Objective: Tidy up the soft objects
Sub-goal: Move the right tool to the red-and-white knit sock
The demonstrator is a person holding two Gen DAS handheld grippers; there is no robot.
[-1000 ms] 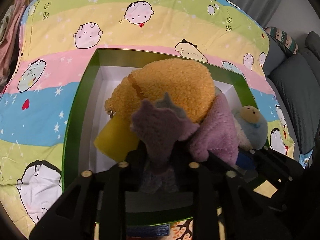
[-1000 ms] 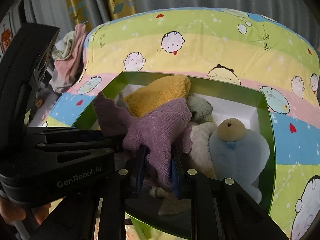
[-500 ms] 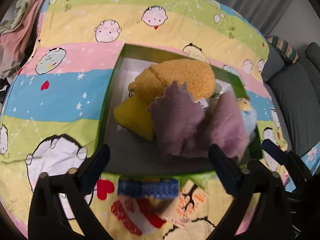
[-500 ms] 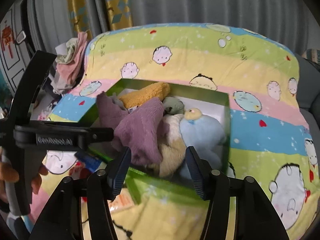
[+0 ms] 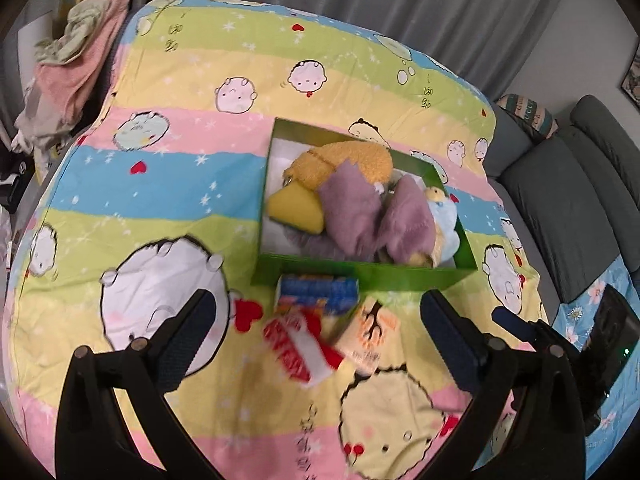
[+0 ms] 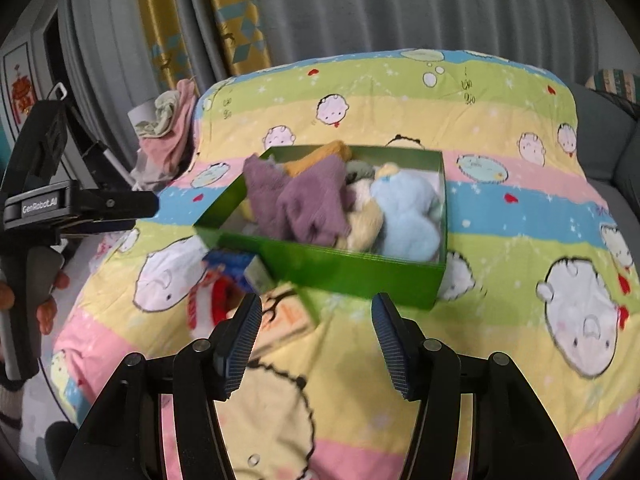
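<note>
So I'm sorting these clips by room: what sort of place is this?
Probably a home living room: a grey sofa, long curtains behind, and a cartoon-print bedsheet spread under a green box of plush toys.

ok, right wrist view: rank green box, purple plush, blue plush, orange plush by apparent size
1. green box
2. purple plush and blue plush: look about alike, not ranked
3. orange plush, but it is mostly hidden behind the purple one

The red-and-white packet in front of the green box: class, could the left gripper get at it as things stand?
Probably yes. The left gripper is open and empty, and the red-and-white packet lies uncovered on the bedsheet, between its fingers' line.
</note>
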